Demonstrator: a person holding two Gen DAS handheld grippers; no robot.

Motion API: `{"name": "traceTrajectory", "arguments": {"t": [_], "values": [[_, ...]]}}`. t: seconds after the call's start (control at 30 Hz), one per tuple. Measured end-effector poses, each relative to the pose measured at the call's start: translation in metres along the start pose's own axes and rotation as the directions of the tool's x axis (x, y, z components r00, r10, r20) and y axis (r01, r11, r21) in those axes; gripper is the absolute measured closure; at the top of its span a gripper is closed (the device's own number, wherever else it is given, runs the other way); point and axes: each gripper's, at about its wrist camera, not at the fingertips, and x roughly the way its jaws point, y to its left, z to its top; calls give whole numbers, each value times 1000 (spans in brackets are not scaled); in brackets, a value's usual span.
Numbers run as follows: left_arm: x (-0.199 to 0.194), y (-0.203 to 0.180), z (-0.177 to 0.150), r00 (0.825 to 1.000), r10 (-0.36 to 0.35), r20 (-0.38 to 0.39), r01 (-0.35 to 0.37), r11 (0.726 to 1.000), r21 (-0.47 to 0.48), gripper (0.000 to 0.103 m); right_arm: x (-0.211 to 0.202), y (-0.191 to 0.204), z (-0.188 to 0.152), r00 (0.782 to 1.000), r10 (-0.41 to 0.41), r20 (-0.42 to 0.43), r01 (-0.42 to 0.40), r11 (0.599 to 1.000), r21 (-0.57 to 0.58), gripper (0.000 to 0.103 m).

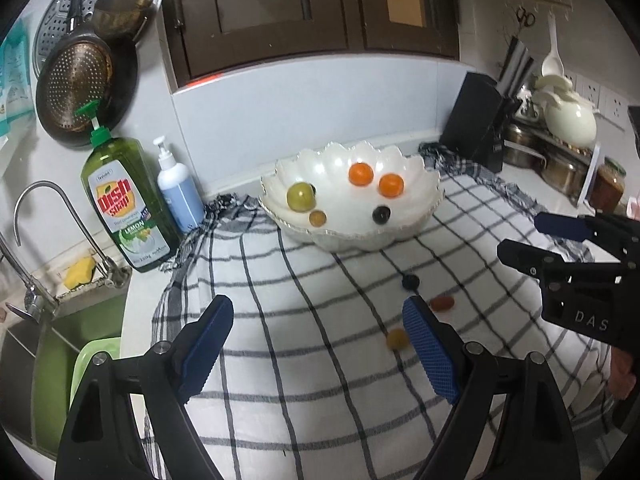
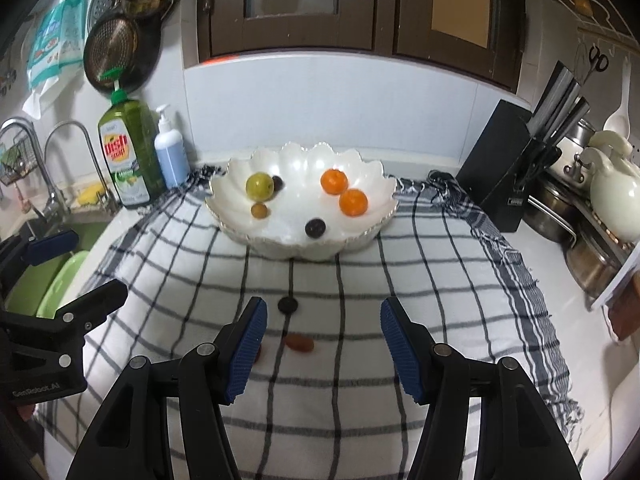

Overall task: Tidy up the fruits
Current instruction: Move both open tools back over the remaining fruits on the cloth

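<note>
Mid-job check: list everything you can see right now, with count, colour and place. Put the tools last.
Bowl: 1, white scalloped, back of the cloth.
Oranges: 2, orange, in the bowl's right half.
Green fruit: 1, yellow-green, in the bowl, left.
Small brownish fruit: 1, in the bowl, in front of the green fruit.
Dark fruits in bowl: 2, one front-centre, one behind the green fruit.
Loose fruits on cloth: 3, dark, reddish, yellow-orange.
Checked cloth: 1, white and black, over the counter.
Dish soap bottle: 1, green, by the sink.
Pump bottle: 1, blue-white, beside it.
Knife block: 1, black, right.
Left tool: open, empty.
Right tool: open, empty.
</note>
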Motion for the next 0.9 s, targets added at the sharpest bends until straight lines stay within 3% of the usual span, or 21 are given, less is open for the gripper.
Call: {"name": "traceTrajectory", "arguments": {"t": [0.13, 0.47, 0.9], "values": [[7, -5, -13, 1000, -8, -18, 8, 1000, 18, 15, 5, 5, -11, 1000, -10, -10, 10, 1000, -30, 43], [26, -16, -36, 998, -49, -51, 51, 998, 39, 20, 29, 7, -31, 997, 54, -55, -54, 999, -1, 43], [57, -35, -50, 991, -93, -92, 103, 989, 104, 35, 58, 10, -42, 993, 76, -94, -76, 997, -2, 43]]}}
